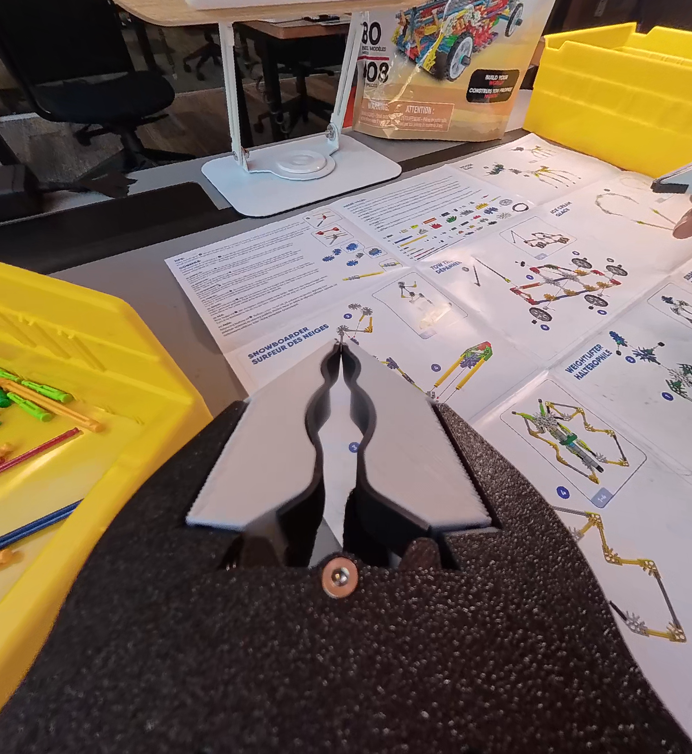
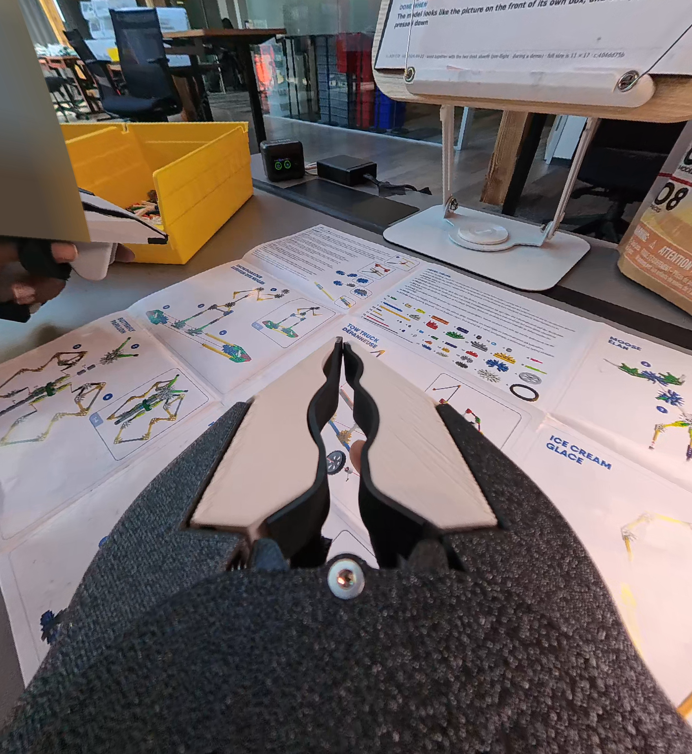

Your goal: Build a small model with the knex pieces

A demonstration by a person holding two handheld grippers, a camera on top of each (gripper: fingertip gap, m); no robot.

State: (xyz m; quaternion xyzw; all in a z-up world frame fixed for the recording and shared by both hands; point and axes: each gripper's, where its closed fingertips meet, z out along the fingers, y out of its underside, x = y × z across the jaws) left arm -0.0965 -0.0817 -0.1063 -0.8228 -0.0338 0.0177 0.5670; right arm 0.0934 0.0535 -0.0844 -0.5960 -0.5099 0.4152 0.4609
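Both tongs over the instruction sheet (image 1: 438,285)
Left tongs (image 1: 341,346) and right tongs (image 2: 342,342) are closed and empty above the tabletop (image 1: 140,293); yellow bin (image 1: 91,326) beside the left.

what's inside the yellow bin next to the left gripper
The yellow bin holds loose plastic rods: green, orange, magenta and blue. Its near wall and the frame edge hide the rest.

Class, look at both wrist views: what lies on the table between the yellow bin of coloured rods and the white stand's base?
In the left wrist view, between the yellow bin and the stand base, only bare grey table and a corner of the unfolded instruction sheet.
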